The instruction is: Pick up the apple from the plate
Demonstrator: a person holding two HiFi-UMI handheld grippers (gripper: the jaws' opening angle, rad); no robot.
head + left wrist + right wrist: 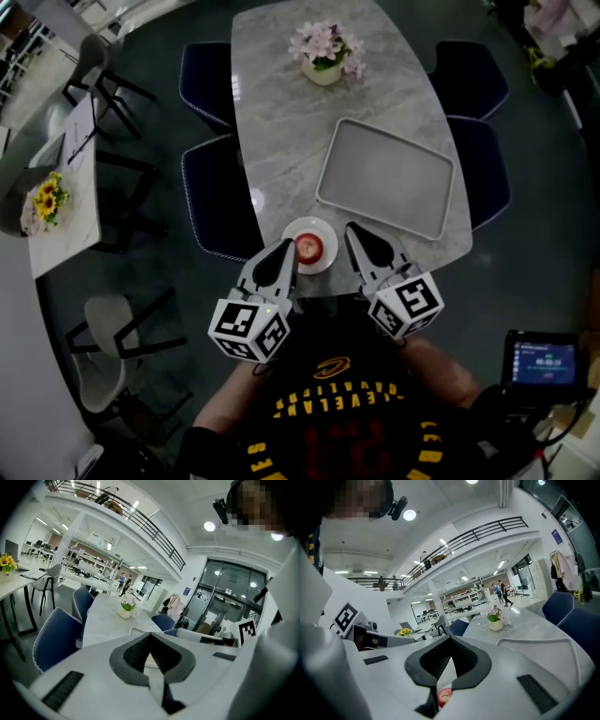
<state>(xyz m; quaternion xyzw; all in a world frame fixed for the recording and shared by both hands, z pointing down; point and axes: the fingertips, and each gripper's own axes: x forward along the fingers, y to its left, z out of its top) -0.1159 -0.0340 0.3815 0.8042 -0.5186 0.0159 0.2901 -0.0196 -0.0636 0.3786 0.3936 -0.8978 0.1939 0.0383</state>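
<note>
Between left gripper (286, 248) and right gripper (353, 230): apple (308, 247) on plate (324, 233) | both jaw pairs pressed together | nothing held

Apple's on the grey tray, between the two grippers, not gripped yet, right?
No: the apple sits on the small white plate, not the tray, as the head view shows. It does lie between the left gripper and right gripper, ungripped.

Apple (443, 695) peeks from behind the closed right tool (450, 641).
</note>
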